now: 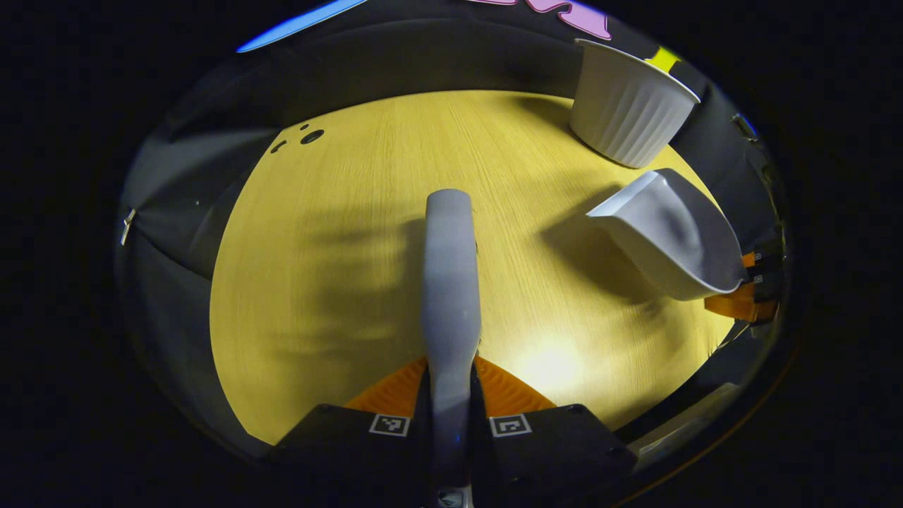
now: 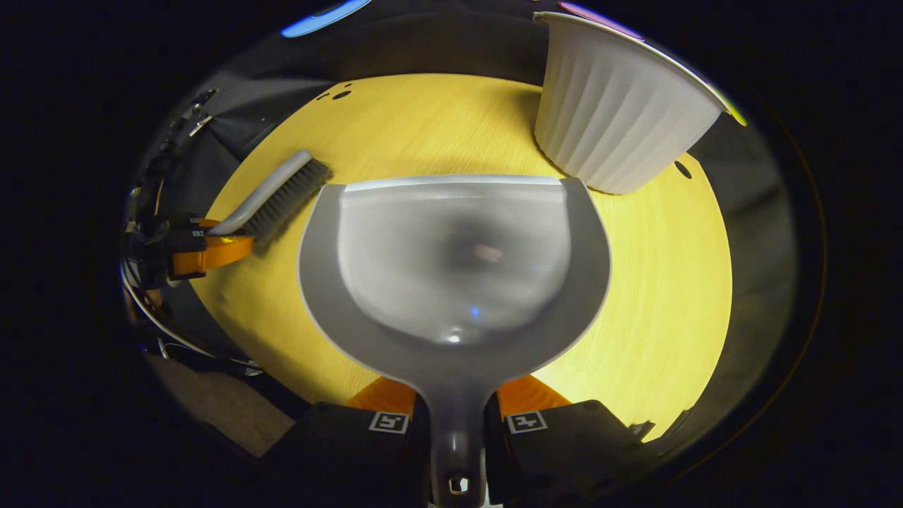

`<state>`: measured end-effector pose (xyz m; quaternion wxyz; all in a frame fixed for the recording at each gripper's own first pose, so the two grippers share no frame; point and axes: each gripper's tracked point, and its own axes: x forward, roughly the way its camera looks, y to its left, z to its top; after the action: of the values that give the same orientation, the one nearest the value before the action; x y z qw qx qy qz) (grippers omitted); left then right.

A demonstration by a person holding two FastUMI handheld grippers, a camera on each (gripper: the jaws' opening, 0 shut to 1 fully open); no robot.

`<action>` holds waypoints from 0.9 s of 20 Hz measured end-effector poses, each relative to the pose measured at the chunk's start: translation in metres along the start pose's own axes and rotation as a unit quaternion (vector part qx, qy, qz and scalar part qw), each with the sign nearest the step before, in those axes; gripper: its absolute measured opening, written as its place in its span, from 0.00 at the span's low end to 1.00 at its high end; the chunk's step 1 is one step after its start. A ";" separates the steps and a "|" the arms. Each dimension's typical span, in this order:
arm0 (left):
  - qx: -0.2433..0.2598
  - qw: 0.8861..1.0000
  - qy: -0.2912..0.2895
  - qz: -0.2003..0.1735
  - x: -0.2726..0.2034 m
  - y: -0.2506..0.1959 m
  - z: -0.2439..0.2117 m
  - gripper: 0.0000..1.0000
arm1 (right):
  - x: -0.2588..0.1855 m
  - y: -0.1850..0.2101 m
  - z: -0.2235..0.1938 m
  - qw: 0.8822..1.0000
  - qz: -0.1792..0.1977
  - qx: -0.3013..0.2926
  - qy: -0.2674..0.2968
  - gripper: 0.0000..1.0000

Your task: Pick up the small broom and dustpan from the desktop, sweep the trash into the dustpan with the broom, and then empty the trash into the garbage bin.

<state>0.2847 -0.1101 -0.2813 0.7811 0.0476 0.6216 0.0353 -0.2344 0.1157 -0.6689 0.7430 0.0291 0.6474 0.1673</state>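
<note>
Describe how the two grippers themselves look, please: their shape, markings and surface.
The left gripper and the right gripper look alike. Each has two black blocks side by side, and each block carries a small square black-and-white marker. From the blocks, two wedge-shaped fingers with a finely ribbed surface narrow toward the front.

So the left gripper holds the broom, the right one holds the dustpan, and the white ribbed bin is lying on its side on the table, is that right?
Not quite: the white ribbed bin stands upright on the table, open end up, as the right gripper view shows. The rest holds: the left gripper grips the broom and the right gripper grips the dustpan.
</note>
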 end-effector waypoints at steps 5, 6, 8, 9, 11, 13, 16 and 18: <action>-0.014 0.999 0.005 0.030 0.007 -0.005 0.003 0.27 | 0.025 -0.011 -0.002 1.000 -0.013 0.014 0.012 0.35; -0.012 0.999 0.004 0.036 0.009 -0.006 0.006 0.24 | 0.031 -0.012 -0.001 1.000 -0.016 0.015 0.014 0.35; -0.003 0.999 0.007 0.041 0.011 -0.007 0.008 0.27 | 0.038 -0.013 -0.002 1.000 -0.016 0.013 0.021 0.36; 0.002 0.999 0.009 0.042 0.012 -0.008 0.009 0.28 | 0.042 -0.013 -0.001 1.000 -0.015 0.014 0.024 0.36; 0.007 0.999 0.012 0.041 0.015 -0.012 0.010 0.29 | 0.047 -0.012 -0.001 0.999 -0.013 0.017 0.028 0.36; 0.004 0.999 0.016 0.042 0.014 -0.011 0.008 0.30 | 0.048 -0.013 0.000 0.999 -0.011 0.017 0.028 0.37; 0.004 0.999 0.019 0.040 0.011 -0.013 0.009 0.31 | 0.043 -0.011 0.000 0.999 0.002 0.027 0.027 0.38; 0.003 0.999 0.021 0.037 0.009 -0.015 0.008 0.31 | 0.038 -0.013 0.000 0.999 0.013 0.036 0.027 0.41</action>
<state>0.2947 -0.1245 -0.2903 0.7662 0.0718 0.6354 0.0635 -0.2276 0.1145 -0.7081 0.7216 0.0596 0.6722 0.1544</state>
